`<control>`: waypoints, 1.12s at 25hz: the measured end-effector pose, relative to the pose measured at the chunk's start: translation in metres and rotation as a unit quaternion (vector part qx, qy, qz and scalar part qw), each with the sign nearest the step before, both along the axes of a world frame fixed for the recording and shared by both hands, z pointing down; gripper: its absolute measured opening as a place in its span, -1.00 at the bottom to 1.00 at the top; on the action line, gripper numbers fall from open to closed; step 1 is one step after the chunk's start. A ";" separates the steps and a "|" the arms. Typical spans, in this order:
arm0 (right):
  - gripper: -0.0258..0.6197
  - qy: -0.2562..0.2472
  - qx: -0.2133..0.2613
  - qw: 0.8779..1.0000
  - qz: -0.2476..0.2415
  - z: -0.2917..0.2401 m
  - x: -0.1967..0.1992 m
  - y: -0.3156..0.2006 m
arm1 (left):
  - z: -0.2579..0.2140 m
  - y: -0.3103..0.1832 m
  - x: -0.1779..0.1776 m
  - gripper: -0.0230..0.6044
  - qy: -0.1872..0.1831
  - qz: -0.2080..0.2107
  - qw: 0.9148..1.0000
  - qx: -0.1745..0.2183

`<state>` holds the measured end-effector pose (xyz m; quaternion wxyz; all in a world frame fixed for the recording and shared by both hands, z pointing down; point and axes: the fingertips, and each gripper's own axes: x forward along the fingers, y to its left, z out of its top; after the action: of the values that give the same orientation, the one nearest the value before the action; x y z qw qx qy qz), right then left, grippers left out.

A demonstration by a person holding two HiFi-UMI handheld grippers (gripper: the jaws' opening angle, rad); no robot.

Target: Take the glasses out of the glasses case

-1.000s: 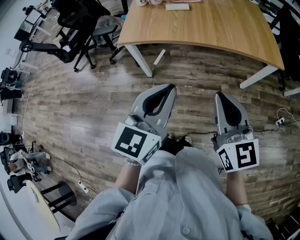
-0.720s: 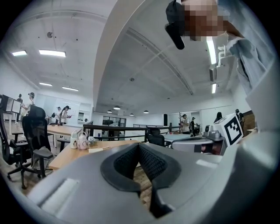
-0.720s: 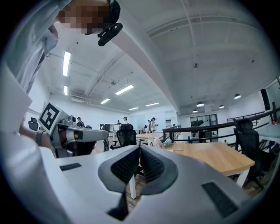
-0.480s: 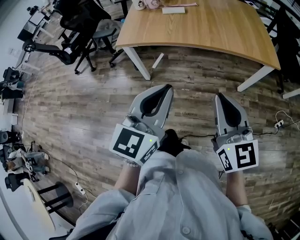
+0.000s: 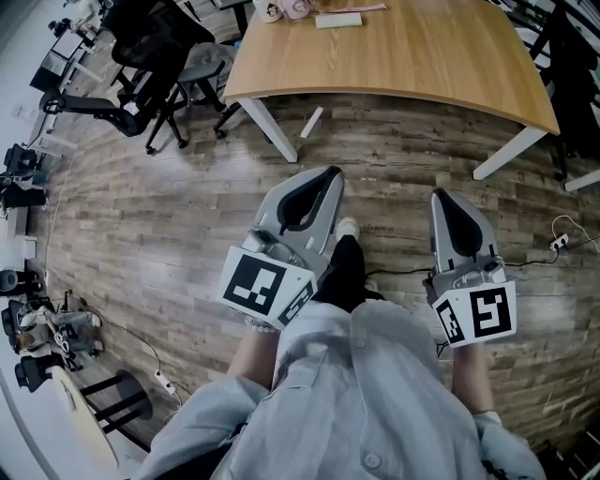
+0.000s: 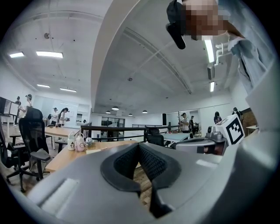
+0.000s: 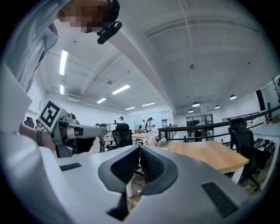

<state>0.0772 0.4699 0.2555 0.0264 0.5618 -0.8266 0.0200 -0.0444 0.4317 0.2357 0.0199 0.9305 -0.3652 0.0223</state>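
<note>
My left gripper (image 5: pixel 330 174) and right gripper (image 5: pixel 438 194) are held level in front of the person's body, above the wooden floor. Both are shut with nothing between the pads. The same closed, empty tips show in the left gripper view (image 6: pixel 139 147) and the right gripper view (image 7: pixel 140 148). Ahead stands a wooden table (image 5: pixel 441 56). On its far part lies a flat pale object (image 5: pixel 337 20) beside small white and pink bottles (image 5: pixel 281 9). I cannot tell whether the flat object is the glasses case. No glasses are in sight.
Black office chairs (image 5: pixel 159 52) stand left of the table. White table legs (image 5: pixel 272 127) reach down to the floor. A cable and power strip (image 5: pixel 561 242) lie at the right, with equipment (image 5: pixel 37 328) along the left wall. Several people stand far off in the room.
The table and floor have slid slightly down the head view as the person steps forward. A shoe now shows between the grippers. Both grippers stay shut.
</note>
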 end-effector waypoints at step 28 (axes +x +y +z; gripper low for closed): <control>-0.92 0.019 -0.013 1.000 0.016 -0.007 0.003 -0.213 | 0.000 -0.219 0.013 -0.92 0.022 0.026 0.999 -0.014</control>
<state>0.0798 0.2567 0.2480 0.0493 0.5747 -0.8166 0.0206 -0.0311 0.2130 0.2353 0.0401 0.9396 -0.3398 0.0078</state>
